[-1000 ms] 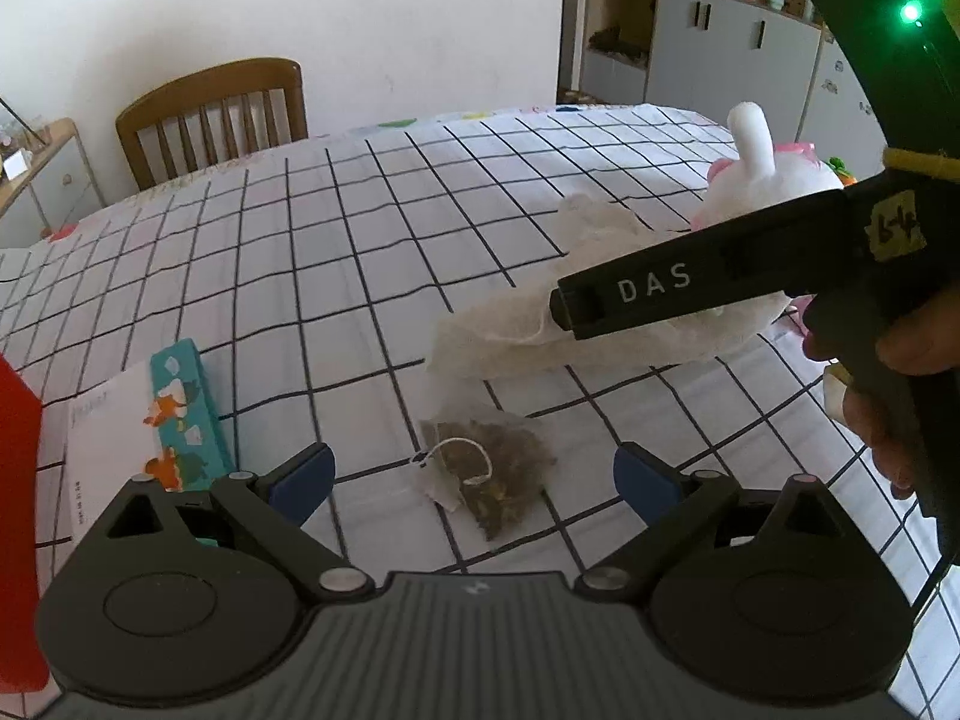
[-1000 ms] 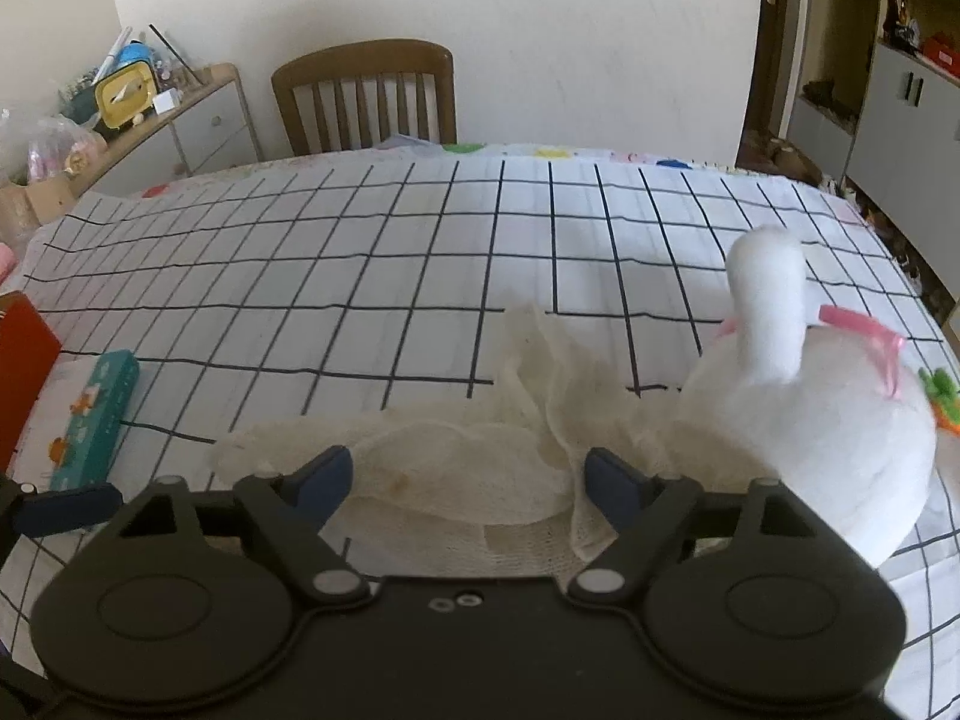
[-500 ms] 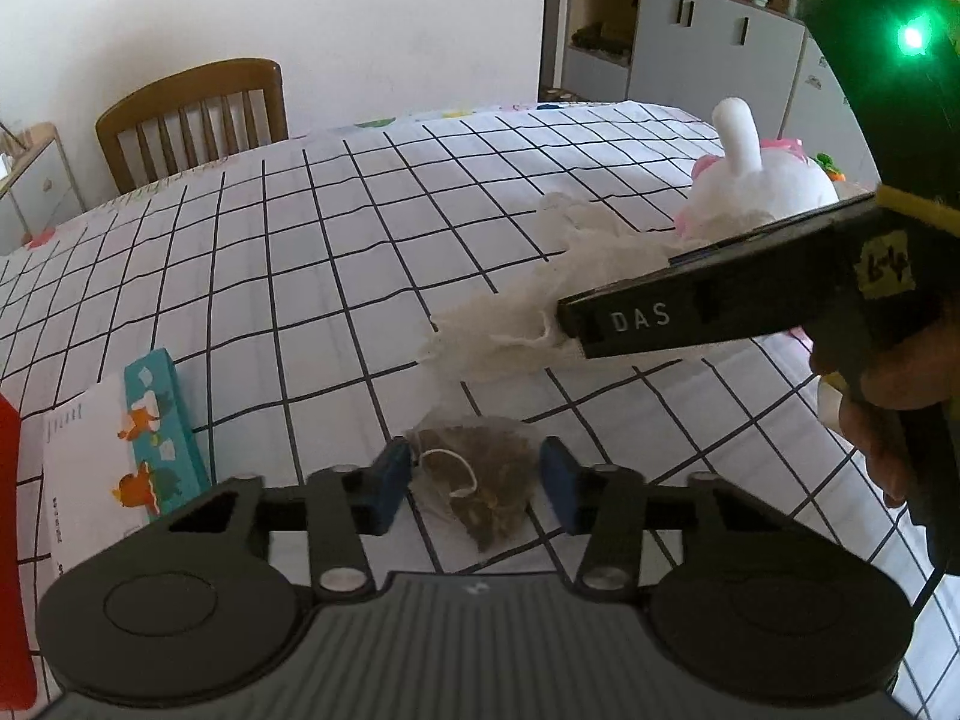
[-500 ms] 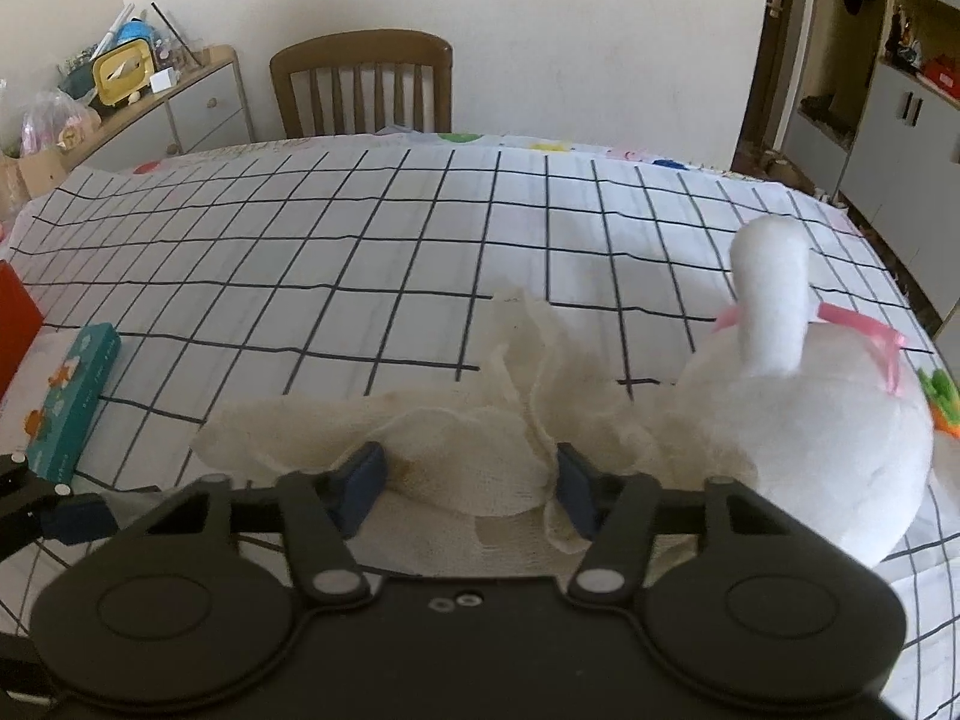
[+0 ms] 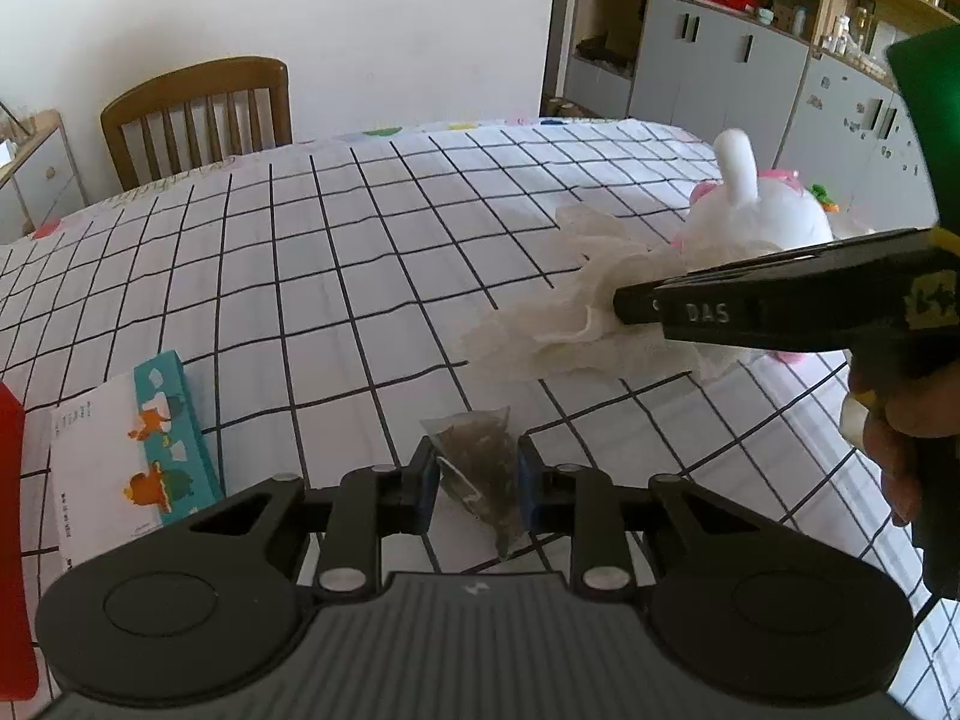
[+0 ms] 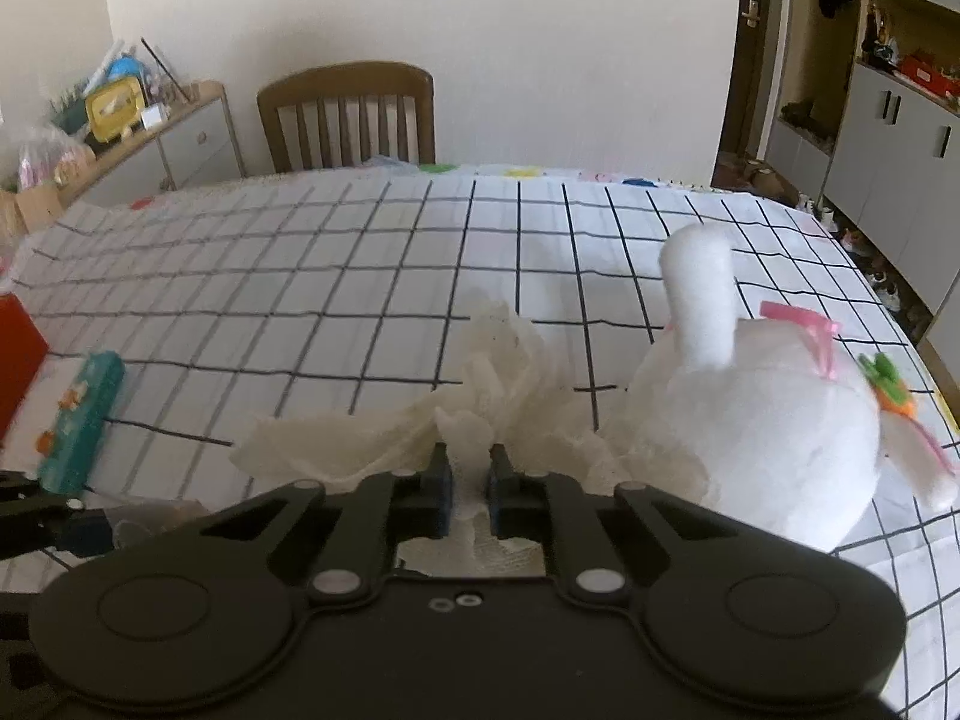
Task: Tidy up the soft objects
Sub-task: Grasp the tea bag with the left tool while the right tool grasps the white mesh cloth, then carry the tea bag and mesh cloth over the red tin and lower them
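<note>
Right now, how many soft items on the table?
3: tea bag pinched in left tool; gauze cloth pinched in right tool; plush rabbit right of the cloth.

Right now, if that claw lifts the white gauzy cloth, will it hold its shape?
Probably not. The cloth bunches into soft folds where the right claw pinches it, so it should droop. It looks thin, likely very light, and may drag against the plush rabbit.

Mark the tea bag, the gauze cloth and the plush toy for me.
tea bag (image 5: 477,468), left wrist view, middle of the pouch between the pads.
gauze cloth (image 6: 360,450), right wrist view, its flat left part.
plush toy (image 6: 762,438), right wrist view, middle of its white body.
</note>
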Demonstrator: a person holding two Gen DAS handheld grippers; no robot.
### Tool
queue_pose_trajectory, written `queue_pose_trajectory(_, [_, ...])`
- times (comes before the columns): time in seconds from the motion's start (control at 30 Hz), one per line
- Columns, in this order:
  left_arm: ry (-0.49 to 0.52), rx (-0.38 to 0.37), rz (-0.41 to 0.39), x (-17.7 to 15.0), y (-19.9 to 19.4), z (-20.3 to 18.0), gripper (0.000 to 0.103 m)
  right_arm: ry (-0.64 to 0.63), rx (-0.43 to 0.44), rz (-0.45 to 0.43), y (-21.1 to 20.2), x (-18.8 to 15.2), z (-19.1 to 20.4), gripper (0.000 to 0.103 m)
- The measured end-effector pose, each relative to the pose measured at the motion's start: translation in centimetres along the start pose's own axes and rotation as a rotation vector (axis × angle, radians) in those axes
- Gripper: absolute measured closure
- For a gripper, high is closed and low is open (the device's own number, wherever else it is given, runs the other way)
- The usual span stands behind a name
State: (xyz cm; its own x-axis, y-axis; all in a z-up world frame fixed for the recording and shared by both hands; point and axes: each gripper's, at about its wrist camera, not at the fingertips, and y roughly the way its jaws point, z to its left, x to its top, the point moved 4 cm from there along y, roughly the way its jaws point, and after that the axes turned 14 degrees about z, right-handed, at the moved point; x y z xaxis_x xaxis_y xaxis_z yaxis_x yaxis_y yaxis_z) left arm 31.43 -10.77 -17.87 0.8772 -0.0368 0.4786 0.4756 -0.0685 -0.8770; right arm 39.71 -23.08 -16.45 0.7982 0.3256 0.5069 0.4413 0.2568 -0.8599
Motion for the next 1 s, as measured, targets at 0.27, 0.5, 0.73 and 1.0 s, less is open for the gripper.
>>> queue_pose_trajectory(0.27, [-0.008, 0.031, -0.021, -0.2, -2.3, 0.2, 0.078, 0.001, 0.071, -0.034, -3.5, -0.5, 0.6, 0.093])
queue_pose_trajectory(0.5, [-0.035, 0.033, -0.05, -0.2, -5.2, 1.2, 0.078, 0.015, 0.137, -0.068, -6.7, -0.6, 1.8, 0.093])
queue_pose_trajectory(0.73, [-0.079, 0.038, -0.083, -0.4, -8.7, 3.0, 0.078, -0.022, 0.178, -0.08, -9.7, -0.4, 4.2, 0.093])
queue_pose_trajectory(1.0, [-0.137, 0.063, -0.134, -1.1, -12.8, 5.7, 0.078, -0.078, 0.233, -0.108, -12.6, -0.1, 7.2, 0.093])
